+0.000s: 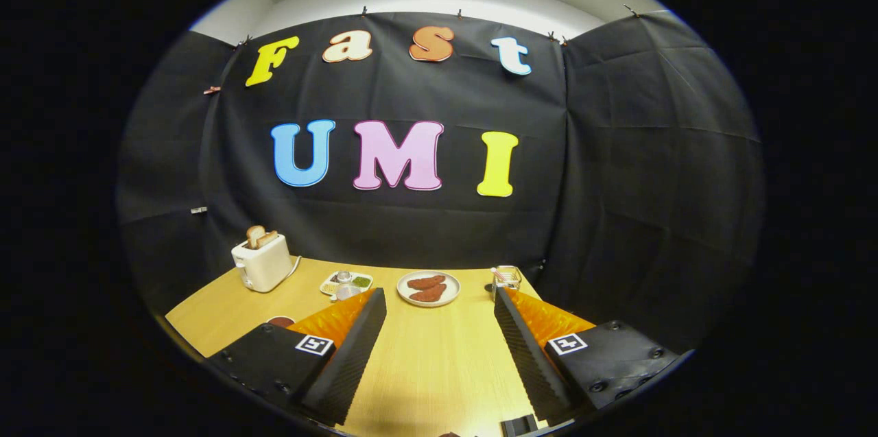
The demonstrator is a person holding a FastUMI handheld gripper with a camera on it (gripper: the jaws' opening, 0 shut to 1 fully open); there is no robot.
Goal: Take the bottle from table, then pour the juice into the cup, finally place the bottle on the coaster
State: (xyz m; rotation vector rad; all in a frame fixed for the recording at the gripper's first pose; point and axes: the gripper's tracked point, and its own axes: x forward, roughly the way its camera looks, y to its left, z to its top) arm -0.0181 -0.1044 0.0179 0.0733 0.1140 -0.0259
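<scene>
My gripper (439, 295) is open and held above the wooden table (439, 355), with only bare tabletop between its fingers. Just beyond the left fingertip stands a small clear vessel (344, 280), in front of a little tray; I cannot tell whether it is the cup or the bottle. Beyond the right fingertip, at the table's far right corner, stands a clear glass container (507, 277). A dark red round disc (280, 321), probably the coaster, lies left of the left finger and is partly hidden by it.
A white toaster (261, 263) with two bread slices stands at the far left. A small tray (357, 280) of condiments and a white plate (410, 293) with brown meat pieces sit along the back edge.
</scene>
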